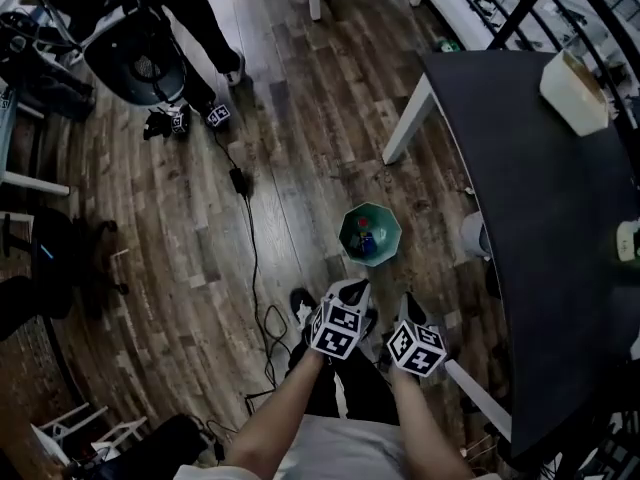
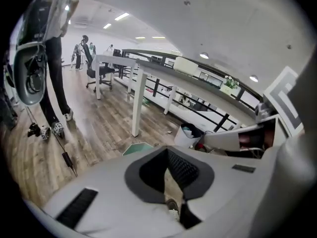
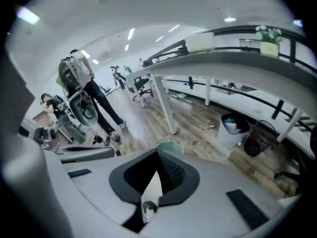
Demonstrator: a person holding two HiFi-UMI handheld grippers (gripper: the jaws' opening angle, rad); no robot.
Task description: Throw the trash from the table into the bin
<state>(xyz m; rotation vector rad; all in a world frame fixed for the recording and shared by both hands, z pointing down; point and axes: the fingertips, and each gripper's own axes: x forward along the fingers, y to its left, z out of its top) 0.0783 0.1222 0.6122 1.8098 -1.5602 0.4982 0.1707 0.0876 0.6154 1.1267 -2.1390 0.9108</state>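
Observation:
A green bin stands on the wooden floor beside the dark table, with a few small coloured items inside. My left gripper and right gripper hang side by side just short of the bin, above the floor, both pointing down toward it. In the left gripper view the left gripper has its jaws together with nothing held; the bin's rim shows just past them. The right gripper is likewise shut and empty, with the bin beyond. On the table sit a white container and a small white item.
A white-lined waste basket stands under the table edge. A white table leg slants to the floor. A black cable runs across the planks. A person stands at the top left beside dark equipment.

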